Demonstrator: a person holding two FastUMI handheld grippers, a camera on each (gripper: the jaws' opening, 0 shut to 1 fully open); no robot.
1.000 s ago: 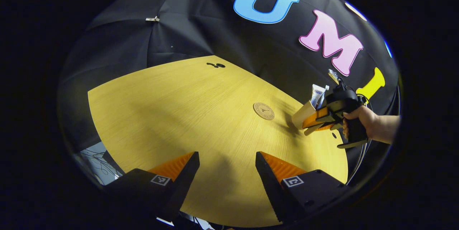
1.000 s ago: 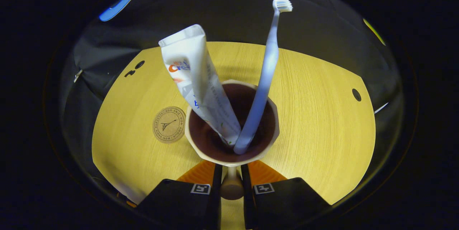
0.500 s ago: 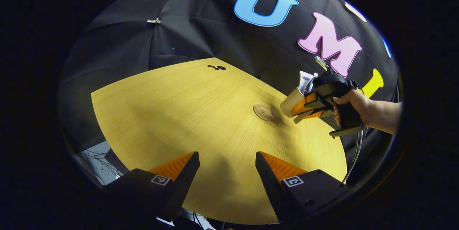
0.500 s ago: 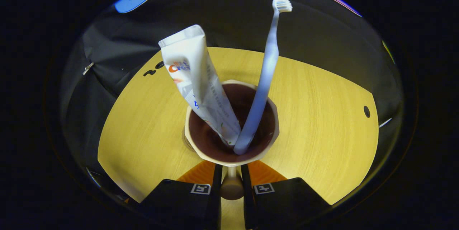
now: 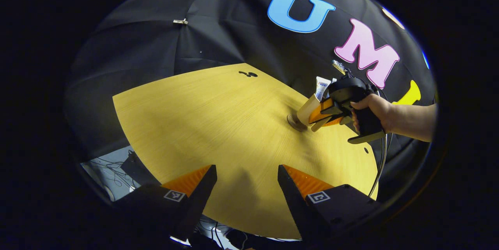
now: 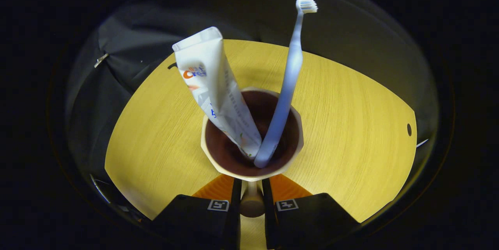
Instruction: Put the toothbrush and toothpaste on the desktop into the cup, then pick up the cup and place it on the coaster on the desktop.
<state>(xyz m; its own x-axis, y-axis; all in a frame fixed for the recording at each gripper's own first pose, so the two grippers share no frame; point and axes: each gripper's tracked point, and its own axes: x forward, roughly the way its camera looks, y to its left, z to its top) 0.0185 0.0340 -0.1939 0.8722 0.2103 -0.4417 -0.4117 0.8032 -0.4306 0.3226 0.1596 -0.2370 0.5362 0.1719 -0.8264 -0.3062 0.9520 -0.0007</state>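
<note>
Cup [image 6: 252,133] clamped by handle between fingers of right gripper [image 6: 252,199]. Toothpaste [image 6: 213,86] and toothbrush [image 6: 289,74] stood inside cup, leaned apart. In left gripper view, cup seen tilted, base at coaster [image 5: 293,122] on desktop [image 5: 202,117]. Left gripper [image 5: 246,187] held with fingers spread, nothing gripped, above desktop's near edge.

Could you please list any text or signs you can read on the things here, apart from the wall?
Toothpaste tube: logo cut off at the fold, no whole word; fine print blurred.
Right gripper: square coded markers, no words.
Left gripper: the same.
Coaster: print covered by the cup.
</note>
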